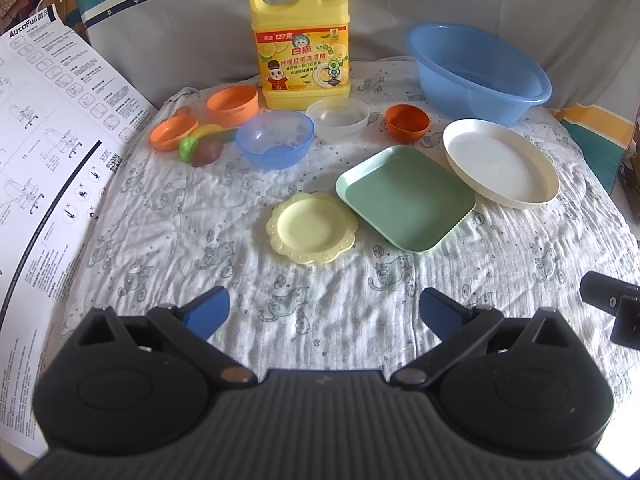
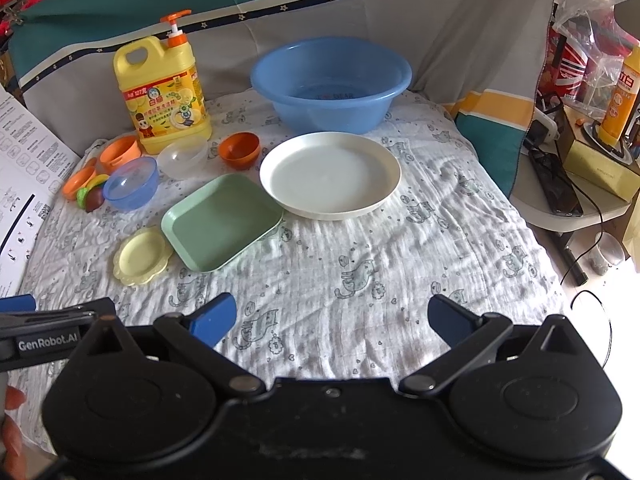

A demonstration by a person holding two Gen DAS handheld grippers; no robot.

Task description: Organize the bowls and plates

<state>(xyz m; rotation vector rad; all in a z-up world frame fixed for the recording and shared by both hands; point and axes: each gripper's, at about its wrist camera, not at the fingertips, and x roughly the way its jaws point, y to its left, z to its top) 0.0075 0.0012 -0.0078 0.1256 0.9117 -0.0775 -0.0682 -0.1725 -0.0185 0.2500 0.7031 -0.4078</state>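
Observation:
On the patterned cloth lie a small yellow plate (image 1: 312,227) (image 2: 140,255), a green square plate (image 1: 406,197) (image 2: 222,220) and a large white round plate (image 1: 500,162) (image 2: 330,174). Behind them stand a blue bowl (image 1: 275,139) (image 2: 131,183), a clear bowl (image 1: 338,118) (image 2: 182,156), a dark orange bowl (image 1: 407,122) (image 2: 239,150) and two light orange bowls (image 1: 233,105) (image 1: 174,131). My left gripper (image 1: 324,310) is open and empty, near the front of the cloth. My right gripper (image 2: 332,318) is open and empty, to its right.
A large blue basin (image 1: 478,74) (image 2: 331,80) and a yellow detergent jug (image 1: 302,40) (image 2: 162,88) stand at the back. Toy food (image 1: 202,148) lies by the orange bowls. A printed sheet (image 1: 44,140) covers the left. A side table with clutter (image 2: 580,160) stands at the right.

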